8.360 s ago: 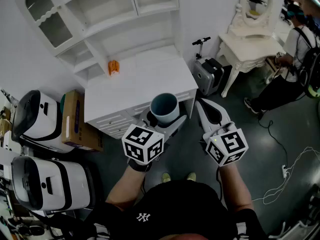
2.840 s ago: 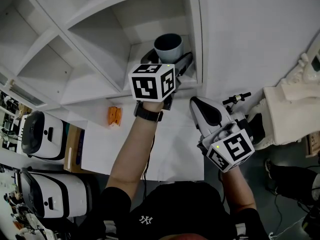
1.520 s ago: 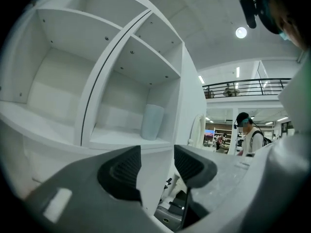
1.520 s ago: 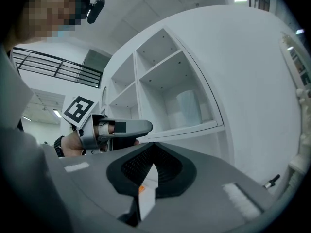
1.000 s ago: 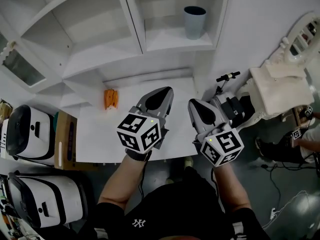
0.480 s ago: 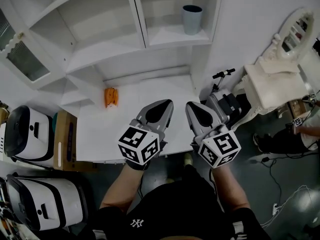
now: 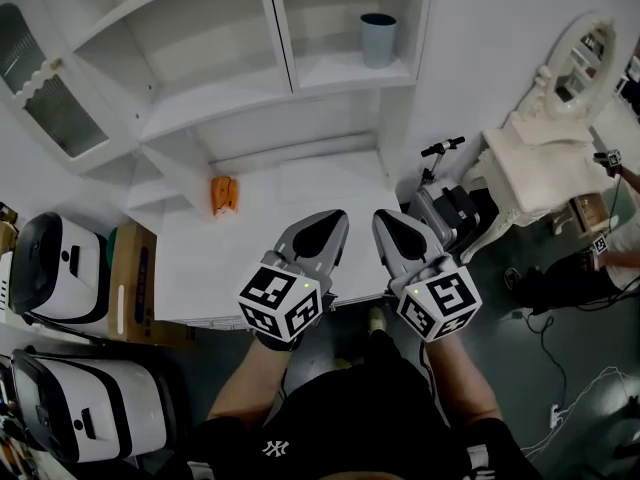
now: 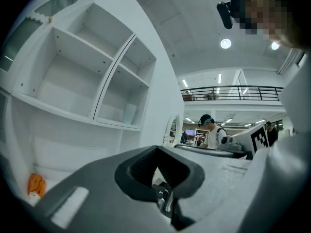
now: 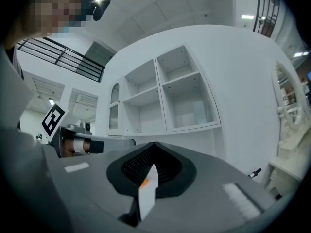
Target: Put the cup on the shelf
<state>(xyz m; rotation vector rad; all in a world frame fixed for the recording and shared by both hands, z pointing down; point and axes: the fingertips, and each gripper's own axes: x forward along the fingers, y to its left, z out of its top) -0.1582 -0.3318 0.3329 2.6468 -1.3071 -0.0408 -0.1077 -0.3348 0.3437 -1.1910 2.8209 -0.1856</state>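
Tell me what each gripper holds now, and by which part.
Nothing is held. The left gripper and right gripper are both shut and empty; the cup stands free on the shelf.

The cup (image 7: 378, 40) is pale grey-blue, the shelf (image 7: 340, 70) white. The desk (image 7: 280, 200) is white, bearing a small orange thing (image 7: 223, 194). The left gripper (image 7: 331, 224) and right gripper (image 7: 388, 224) are grey, their cubes patterned with black-and-white squares.
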